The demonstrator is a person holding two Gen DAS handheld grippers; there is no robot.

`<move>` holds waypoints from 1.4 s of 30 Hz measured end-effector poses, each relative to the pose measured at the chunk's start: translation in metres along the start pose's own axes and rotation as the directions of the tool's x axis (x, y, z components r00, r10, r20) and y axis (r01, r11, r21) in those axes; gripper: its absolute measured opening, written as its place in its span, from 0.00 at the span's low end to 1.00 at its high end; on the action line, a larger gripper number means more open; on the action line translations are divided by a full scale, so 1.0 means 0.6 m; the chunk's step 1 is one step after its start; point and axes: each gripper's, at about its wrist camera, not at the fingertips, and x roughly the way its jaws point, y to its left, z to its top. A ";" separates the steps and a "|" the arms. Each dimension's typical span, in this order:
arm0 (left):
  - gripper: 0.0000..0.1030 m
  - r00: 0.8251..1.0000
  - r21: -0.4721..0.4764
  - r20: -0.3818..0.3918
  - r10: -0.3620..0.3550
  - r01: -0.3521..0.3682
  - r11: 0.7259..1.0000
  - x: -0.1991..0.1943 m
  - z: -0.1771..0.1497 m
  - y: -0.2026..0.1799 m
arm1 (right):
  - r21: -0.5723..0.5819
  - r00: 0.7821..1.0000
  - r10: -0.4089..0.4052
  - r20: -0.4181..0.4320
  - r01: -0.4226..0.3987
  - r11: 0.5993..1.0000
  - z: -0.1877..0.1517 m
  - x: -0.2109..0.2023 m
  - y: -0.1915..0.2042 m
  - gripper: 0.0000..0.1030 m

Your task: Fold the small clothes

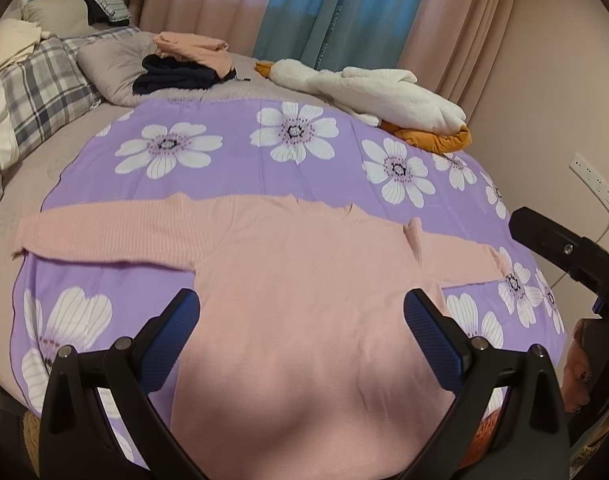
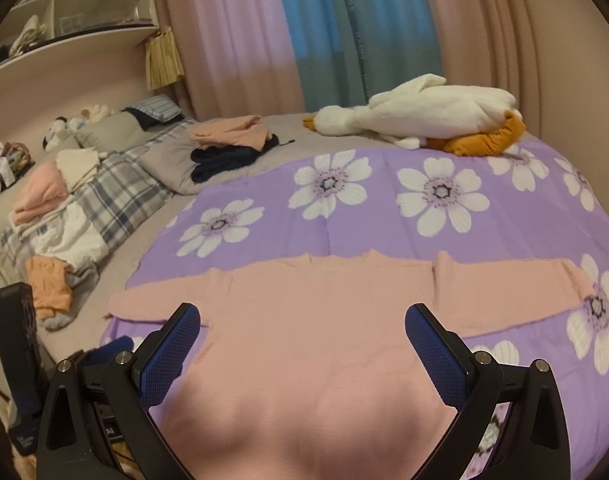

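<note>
left gripper: blue pads spread wide over the near hem, pinching nothing. right gripper: same, fingers apart, nothing between them. pink sweater lies flat on purple floral sheet, both sleeves stretched out left and right, neckline toward the far side. plush goose at far right edge of sheet. folded clothes stack far left, well apart from sweater.

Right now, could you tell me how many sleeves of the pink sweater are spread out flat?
2: the left sleeve reaches toward the plaid bedding, and the right sleeve reaches toward the wall side. Neither is folded in yet.
</note>
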 end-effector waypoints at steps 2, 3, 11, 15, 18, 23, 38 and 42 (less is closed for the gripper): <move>0.99 1.000 -0.001 0.006 0.005 -0.005 1.000 0.001 0.009 -0.001 | -0.020 1.000 0.014 0.001 -0.014 1.000 0.008 0.002 0.002 0.99; 0.99 1.000 -0.003 0.008 0.006 -0.006 1.000 0.001 0.014 0.000 | -0.024 0.999 0.032 -0.004 -0.032 0.999 0.015 0.005 0.000 0.99; 0.99 1.000 0.010 -0.003 0.014 -0.014 1.000 0.034 0.036 -0.007 | 0.052 0.989 0.148 0.001 -0.148 0.988 0.071 0.027 -0.058 0.99; 0.98 0.999 0.023 -0.043 0.026 -0.025 0.999 0.080 0.035 -0.012 | 0.188 0.998 0.050 0.029 -0.054 0.981 0.094 0.038 -0.159 0.99; 0.94 0.997 0.027 -0.075 0.016 -0.014 1.000 0.119 0.032 -0.018 | 0.305 0.996 -0.070 0.047 0.052 0.951 0.089 0.034 -0.255 0.99; 0.87 0.993 0.024 -0.119 -0.004 0.007 1.000 0.181 0.029 -0.040 | 0.479 0.960 -0.278 -0.024 0.255 0.840 0.053 0.037 -0.415 0.92; 0.67 0.960 0.035 -0.281 -0.023 0.035 0.999 0.321 -0.023 -0.076 | 0.822 0.935 -0.303 -0.186 0.317 0.472 -0.128 0.102 -0.691 0.56; 0.67 0.962 0.036 -0.274 -0.014 0.025 0.999 0.329 -0.032 -0.075 | 0.834 0.949 -0.294 -0.117 0.254 0.489 -0.139 0.100 -0.706 0.51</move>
